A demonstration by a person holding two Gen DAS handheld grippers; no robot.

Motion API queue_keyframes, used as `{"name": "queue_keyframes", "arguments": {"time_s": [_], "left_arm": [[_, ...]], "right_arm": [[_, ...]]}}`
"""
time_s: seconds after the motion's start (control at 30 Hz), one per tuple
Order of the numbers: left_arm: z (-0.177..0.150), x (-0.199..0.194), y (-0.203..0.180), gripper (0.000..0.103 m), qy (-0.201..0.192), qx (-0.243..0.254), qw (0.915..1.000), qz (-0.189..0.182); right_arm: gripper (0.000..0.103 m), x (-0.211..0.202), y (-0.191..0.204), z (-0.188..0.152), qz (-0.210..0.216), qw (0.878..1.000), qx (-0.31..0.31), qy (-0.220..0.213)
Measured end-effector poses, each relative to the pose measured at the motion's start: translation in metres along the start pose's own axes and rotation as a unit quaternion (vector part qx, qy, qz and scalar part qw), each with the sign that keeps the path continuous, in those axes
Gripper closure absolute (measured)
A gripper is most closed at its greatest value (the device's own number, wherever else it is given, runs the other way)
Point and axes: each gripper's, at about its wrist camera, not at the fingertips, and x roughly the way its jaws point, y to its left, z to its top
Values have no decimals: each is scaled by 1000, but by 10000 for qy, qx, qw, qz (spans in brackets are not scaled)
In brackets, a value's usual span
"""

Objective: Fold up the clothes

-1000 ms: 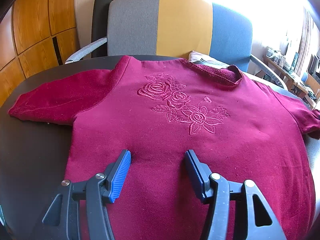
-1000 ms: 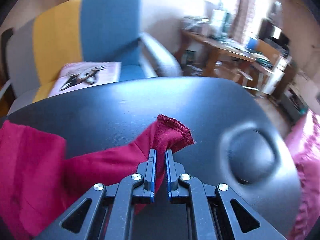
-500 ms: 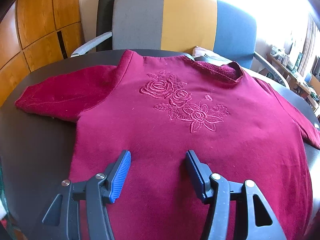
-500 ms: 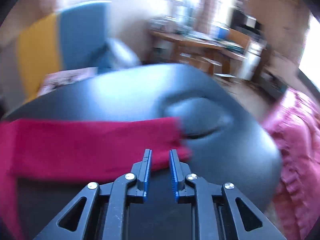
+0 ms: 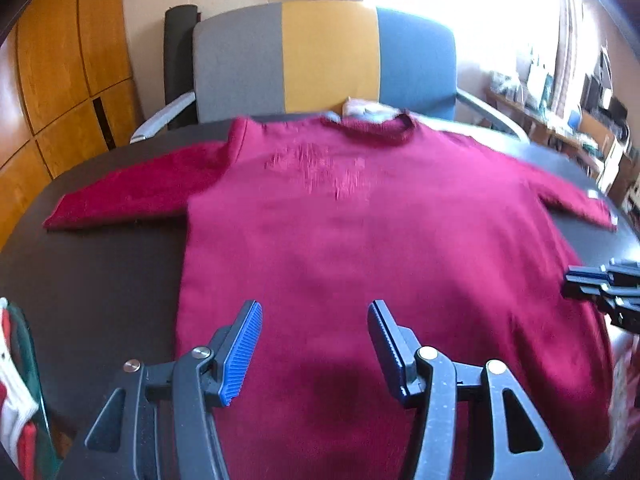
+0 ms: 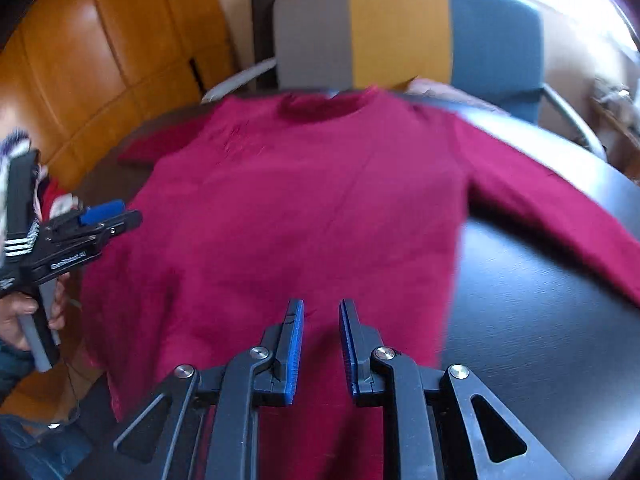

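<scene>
A crimson sweater (image 5: 360,232) with an embroidered chest lies flat, face up, on the round black table (image 5: 100,280), both sleeves spread sideways. It also shows in the right wrist view (image 6: 312,208). My left gripper (image 5: 314,340) is open and empty, hovering over the sweater's lower part near the hem. My right gripper (image 6: 321,344) is open with a narrow gap, empty, above the sweater's lower right part. Each gripper shows in the other's view: the right gripper (image 5: 600,284) at the right edge, the left gripper (image 6: 80,232) at the left edge.
A grey, yellow and blue armchair (image 5: 328,56) stands behind the table, with light cloth (image 5: 368,108) on its seat. Wooden cabinets (image 5: 60,80) line the left wall. A cluttered desk (image 5: 560,120) is at the far right. Other clothes (image 5: 16,380) lie at the near left.
My right gripper let go of the right sleeve, which now lies flat, and swung back toward the hem. My left gripper pulled back, open throughout.
</scene>
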Motion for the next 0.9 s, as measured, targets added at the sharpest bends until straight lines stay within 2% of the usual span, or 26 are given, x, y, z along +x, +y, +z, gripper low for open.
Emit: {"name": "queue_keyframes", "arguments": {"time_s": [0.1,0.17,0.23,0.33,0.47,0.6,0.77,0.9], "left_arm": [[-19,0,11,44,16,-120,9999,-32],[-29,0,19,44,-1,-244,9997,-67],[-30,-1,19,44,-10,-266,9996,1],[-29,-4,17,44,51,-302,9995,84],[-23,-10,20,47,48,-416,9991,-18],[-7,-16,27,48,-113,-585,9981,-153],[24,-5,22,48,-296,-444,9986,-68],[30,23,16,48,-98,-321,9993,171]], "right_arm": [[84,-1,-8,-10,-229,9995,-183,-76],[84,-6,-20,-17,-532,9981,-260,-143],[84,-10,-31,-28,-864,9939,-595,-349],[84,-13,-42,-35,-781,9939,-553,-542],[81,-17,-37,-39,-929,9923,-627,-526],[78,-19,-47,-22,-678,9975,42,-194],[65,-12,-34,22,-464,9974,220,-508],[63,19,-18,57,-392,9971,281,-596]]}}
